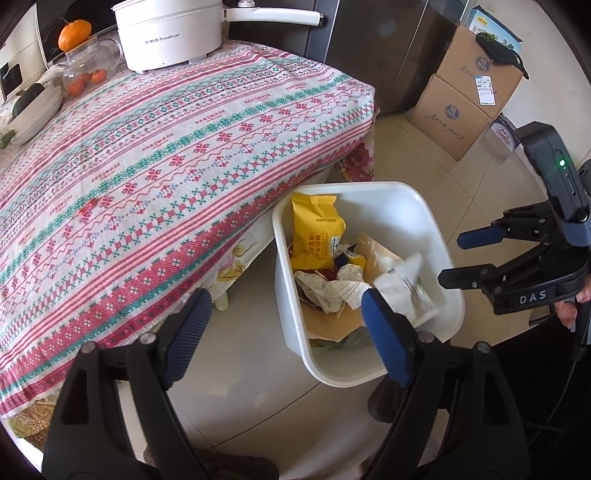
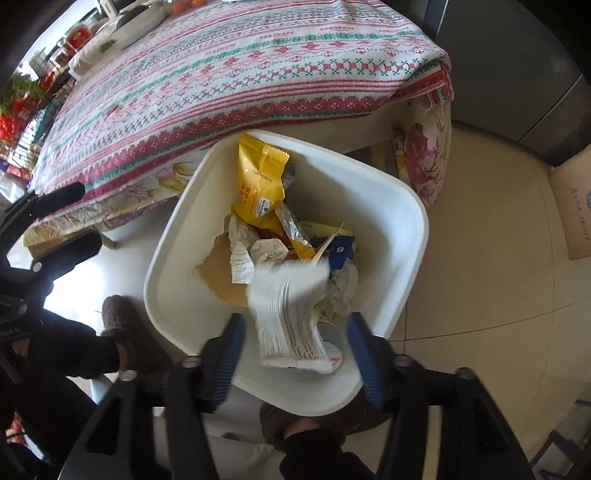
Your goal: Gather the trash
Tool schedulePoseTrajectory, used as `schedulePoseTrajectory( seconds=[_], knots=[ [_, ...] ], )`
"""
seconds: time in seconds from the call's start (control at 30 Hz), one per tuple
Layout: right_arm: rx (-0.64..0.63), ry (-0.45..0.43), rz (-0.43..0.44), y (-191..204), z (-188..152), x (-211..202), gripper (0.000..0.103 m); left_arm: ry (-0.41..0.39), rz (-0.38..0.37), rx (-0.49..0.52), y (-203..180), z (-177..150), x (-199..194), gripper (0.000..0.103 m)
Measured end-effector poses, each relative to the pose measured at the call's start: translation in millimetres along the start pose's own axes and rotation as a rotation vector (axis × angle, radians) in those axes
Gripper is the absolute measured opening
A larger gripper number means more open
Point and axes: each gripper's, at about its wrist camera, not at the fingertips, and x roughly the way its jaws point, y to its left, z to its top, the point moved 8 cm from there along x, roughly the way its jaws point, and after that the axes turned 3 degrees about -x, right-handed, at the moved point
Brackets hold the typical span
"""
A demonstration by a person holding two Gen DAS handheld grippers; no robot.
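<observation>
A white trash bin (image 1: 406, 199) (image 2: 388, 221) stands on the floor beside the table. It holds a yellow snack packet (image 1: 317, 229) (image 2: 258, 181), crumpled paper (image 1: 332, 288) and brown card. A white printed wrapper (image 2: 291, 314) (image 1: 402, 284), blurred, hangs over the bin between the spread fingers of my right gripper (image 2: 295, 358) (image 1: 452, 258); neither pad touches it. The right gripper points straight down into the bin and is open. My left gripper (image 1: 286, 332) (image 2: 79, 221) is open and empty, held over the bin's near-left rim by the table edge.
The table wears a red, green and white patterned cloth (image 1: 147, 166), with a white electric pot (image 1: 170, 33), a glass jar of oranges (image 1: 85, 70) and plates at its far end. Two cardboard boxes (image 1: 461, 103) stand against dark cabinets. A person's brown slipper (image 2: 118, 314) is next to the bin.
</observation>
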Motion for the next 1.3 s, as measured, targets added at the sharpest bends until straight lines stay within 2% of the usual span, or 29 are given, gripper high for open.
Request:
schedulePoseTrajectory(
  seconds=[0.13,0.27,0.4,0.57,0.77,0.8,1.07,1.3],
  knots=[
    [0.017,-0.039,0.001,-1,5,-9,0.068,-0.008,0.023,-0.012,3,2,-5,0.085],
    [0.042,-0.084,-0.004,-3,15,-22,0.068,-0.053,0.061,-0.030,7,10,-21,0.086],
    [0.044,-0.199,-0.050,5,25,-51,0.071,-0.139,0.102,-0.092,15,19,-53,0.098],
    [0.043,-0.388,-0.131,22,30,-102,0.081,-0.236,0.194,-0.168,28,22,-94,0.102],
    [0.024,-0.542,-0.178,50,24,-144,0.096,-0.316,0.273,-0.204,34,20,-124,0.102],
    [0.023,-0.556,-0.188,54,23,-147,0.103,-0.328,0.281,-0.206,34,20,-127,0.102],
    [-0.008,-0.640,-0.258,72,25,-162,0.103,-0.368,0.308,-0.214,35,16,-137,0.102],
    [0.025,-0.670,-0.255,67,30,-166,0.103,-0.363,0.315,-0.224,40,14,-134,0.102]
  ],
)
